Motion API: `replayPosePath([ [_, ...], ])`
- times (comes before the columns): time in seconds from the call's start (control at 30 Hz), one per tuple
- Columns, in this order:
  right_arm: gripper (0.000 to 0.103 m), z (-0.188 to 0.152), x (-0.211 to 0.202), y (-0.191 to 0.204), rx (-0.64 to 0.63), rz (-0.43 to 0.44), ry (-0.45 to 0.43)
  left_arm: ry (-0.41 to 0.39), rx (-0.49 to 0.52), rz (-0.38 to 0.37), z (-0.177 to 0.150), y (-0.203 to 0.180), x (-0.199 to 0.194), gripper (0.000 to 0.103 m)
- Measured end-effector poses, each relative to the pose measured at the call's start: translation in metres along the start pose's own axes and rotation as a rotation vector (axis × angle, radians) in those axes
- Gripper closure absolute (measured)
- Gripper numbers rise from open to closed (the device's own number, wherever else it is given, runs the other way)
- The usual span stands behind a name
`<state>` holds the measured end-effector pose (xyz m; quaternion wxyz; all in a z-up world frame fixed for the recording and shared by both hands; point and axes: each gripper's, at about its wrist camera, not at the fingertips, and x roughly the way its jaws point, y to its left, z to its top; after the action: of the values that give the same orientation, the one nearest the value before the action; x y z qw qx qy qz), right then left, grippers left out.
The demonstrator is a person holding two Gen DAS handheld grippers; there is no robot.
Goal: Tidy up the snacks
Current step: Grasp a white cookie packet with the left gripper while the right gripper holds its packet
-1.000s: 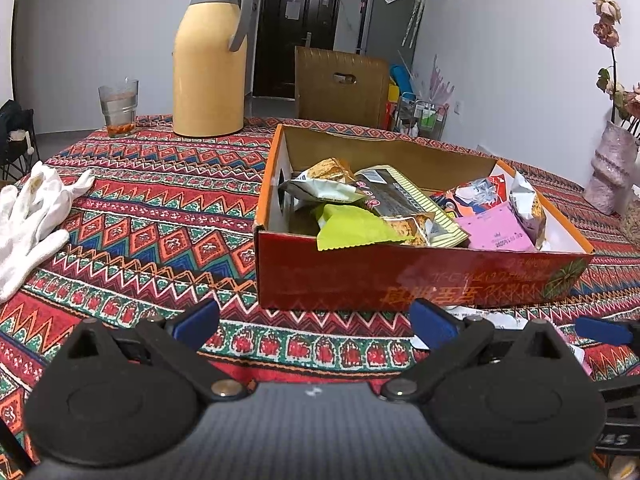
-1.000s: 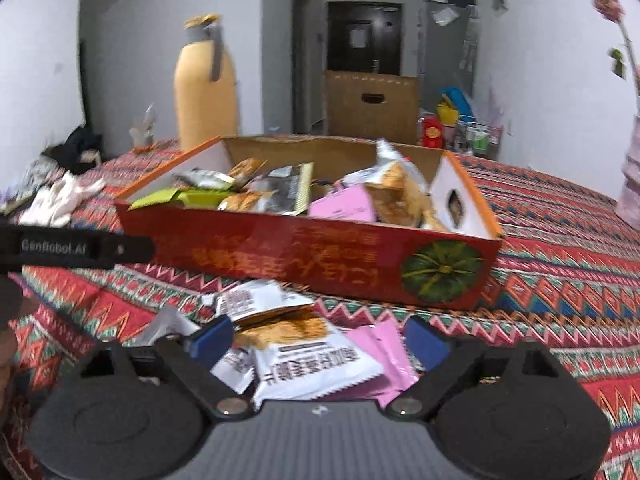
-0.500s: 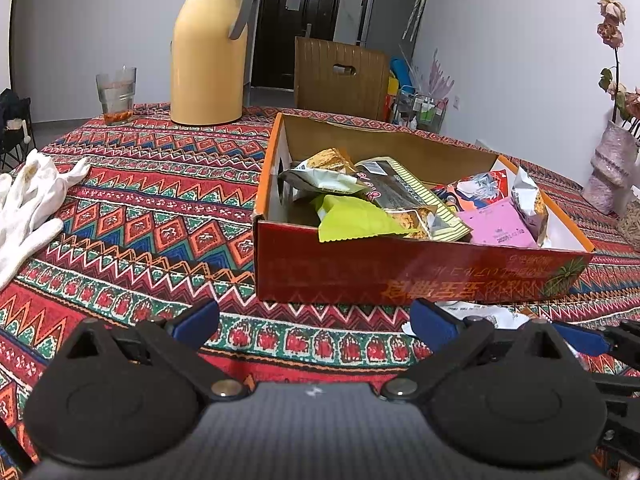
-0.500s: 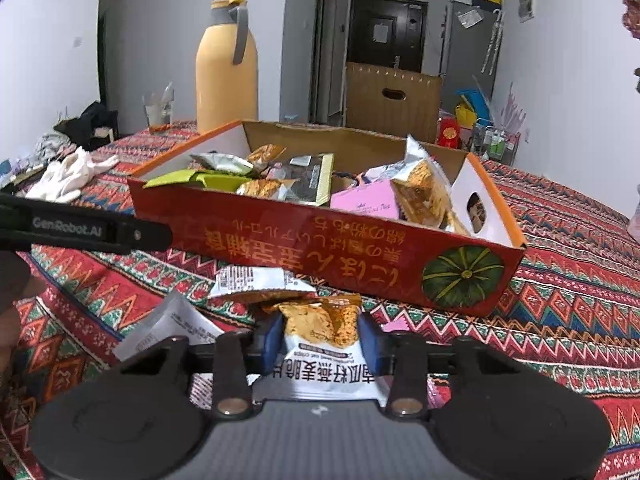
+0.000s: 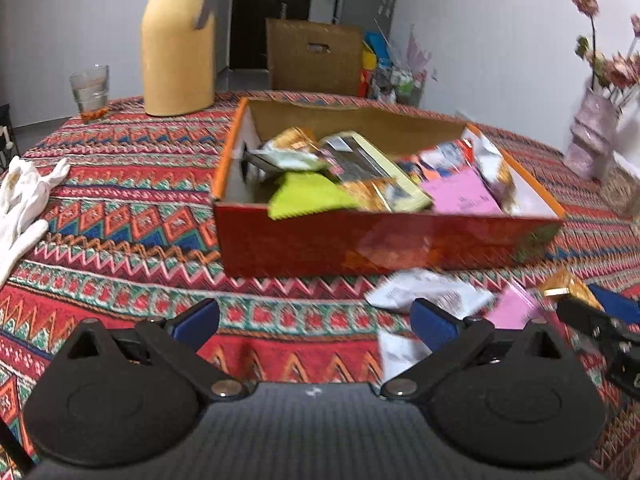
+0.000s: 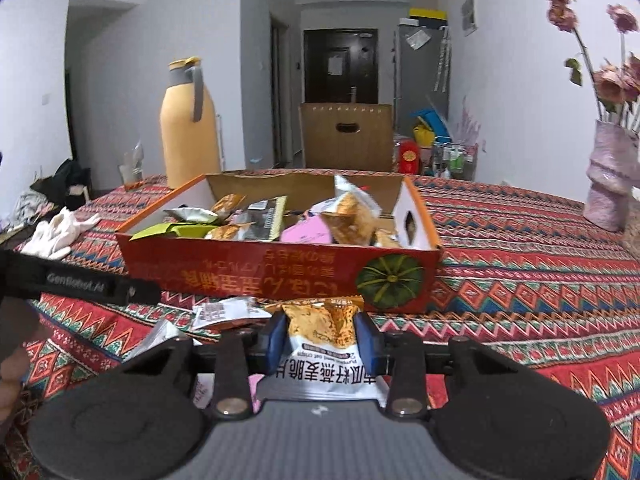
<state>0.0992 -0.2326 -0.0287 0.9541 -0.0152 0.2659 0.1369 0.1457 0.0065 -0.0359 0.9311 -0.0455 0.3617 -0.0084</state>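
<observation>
A red-orange cardboard box (image 5: 360, 240) (image 6: 280, 276) stands on the patterned tablecloth, holding several snack packets. My right gripper (image 6: 320, 336) is shut on an orange-and-white snack packet (image 6: 320, 360), held just above the cloth in front of the box. More loose packets (image 6: 224, 312) (image 5: 428, 292) and a pink packet (image 5: 516, 308) lie by the box's near wall. My left gripper (image 5: 316, 316) is open over the bare cloth to the left of them, with nothing between its fingers. In the left wrist view the right gripper (image 5: 592, 312) shows at the right edge with the packet's orange end (image 5: 564, 286).
A tall yellow thermos (image 5: 176, 40) and a glass (image 5: 90, 88) stand behind the box on the left. White gloves (image 5: 24, 200) lie at the table's left edge. A pink vase with flowers (image 6: 608, 176) stands far right. A brown chair back (image 6: 346, 136) rises beyond the table.
The right gripper's jaws went from wide apart to shut on the orange-and-white packet, then lifted it slightly toward the box. The left gripper stayed open and barely moved.
</observation>
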Motion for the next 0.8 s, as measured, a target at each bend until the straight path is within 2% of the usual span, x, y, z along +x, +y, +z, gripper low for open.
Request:
replayPosePath([
  [0.4,0.066,-0.018,-0.017,-0.024,0.089,-0.008,-0.040,0.095,0.122,-0.013,-0.020,-0.052,0.005,0.000],
  [0.8,0.066,-0.033,-0.020,-0.040,0.144,0.000,-0.049,0.135,0.164,0.005,-0.032,-0.076,0.014,0.000],
])
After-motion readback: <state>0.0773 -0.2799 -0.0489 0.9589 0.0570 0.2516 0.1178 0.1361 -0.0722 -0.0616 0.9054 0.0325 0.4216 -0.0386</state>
